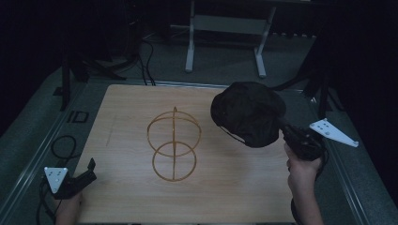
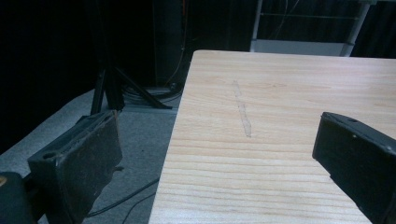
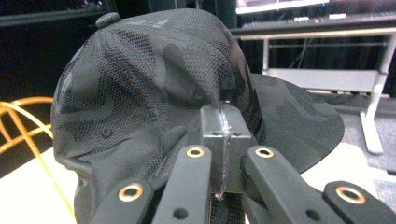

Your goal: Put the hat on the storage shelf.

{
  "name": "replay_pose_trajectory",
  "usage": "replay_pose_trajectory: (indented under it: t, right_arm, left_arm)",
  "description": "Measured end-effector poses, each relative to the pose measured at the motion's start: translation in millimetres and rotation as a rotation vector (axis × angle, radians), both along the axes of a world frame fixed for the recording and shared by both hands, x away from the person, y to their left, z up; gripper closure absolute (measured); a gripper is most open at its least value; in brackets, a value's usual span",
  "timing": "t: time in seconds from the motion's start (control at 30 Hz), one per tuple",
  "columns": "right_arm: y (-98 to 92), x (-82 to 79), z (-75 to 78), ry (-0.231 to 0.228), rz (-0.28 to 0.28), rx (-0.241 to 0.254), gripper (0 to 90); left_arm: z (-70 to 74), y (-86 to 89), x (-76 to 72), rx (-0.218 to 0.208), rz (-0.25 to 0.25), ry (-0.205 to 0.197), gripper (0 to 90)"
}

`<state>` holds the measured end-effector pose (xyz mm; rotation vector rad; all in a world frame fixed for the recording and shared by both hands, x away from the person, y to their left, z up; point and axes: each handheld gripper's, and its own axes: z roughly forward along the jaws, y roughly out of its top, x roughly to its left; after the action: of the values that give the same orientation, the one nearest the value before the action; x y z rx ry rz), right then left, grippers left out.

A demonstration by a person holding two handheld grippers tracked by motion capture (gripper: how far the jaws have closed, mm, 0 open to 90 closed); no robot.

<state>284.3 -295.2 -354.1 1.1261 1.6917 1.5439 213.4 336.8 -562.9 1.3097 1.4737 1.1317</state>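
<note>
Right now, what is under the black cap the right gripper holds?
The cap hangs in the right gripper, clear of the table. Bare wood shows around it; the gold wire stand is beside it, not beneath. The wood directly below is hidden.

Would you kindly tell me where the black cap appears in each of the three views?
High view: black cap, right of centre, held above the table by the right gripper.
Left gripper view: not in it.
Right gripper view: cap at centre, pinched between the shut jaws.
Shared landmark: gold wire stand, at left edge.
</note>
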Motion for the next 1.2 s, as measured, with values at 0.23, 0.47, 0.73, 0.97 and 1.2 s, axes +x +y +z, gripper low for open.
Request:
replay_pose_trajectory:
  t: [0.23,0.47,0.73,0.97,1.2]
  right_arm:
    - [8.1,-2.7,25.1,-0.050,0.019,-0.005,90.0]
    - [26.5,-2.3,45.7,-0.082,0.059,-0.010,90.0]
    - [50.0,-1.3,55.0,-0.111,0.123,-0.005,90.0]
    - [76.7,-2.2,59.7,-0.121,0.187,0.005,90.0]
    - [96.8,-3.1,58.7,-0.119,0.238,0.014,90.0]
  left_arm:
    - [0.1,0.0,0.2,0.002,0.002,0.002,1.8]
    - [0.1,-0.1,0.4,0.000,0.002,0.003,1.8]
    - [0.0,0.1,0.0,0.000,0.000,0.001,1.8]
    - [0.0,0.2,0.0,0.000,-0.001,0.001,1.8]
    - [0.0,0.7,-0.1,-0.002,-0.002,0.001,1.8]
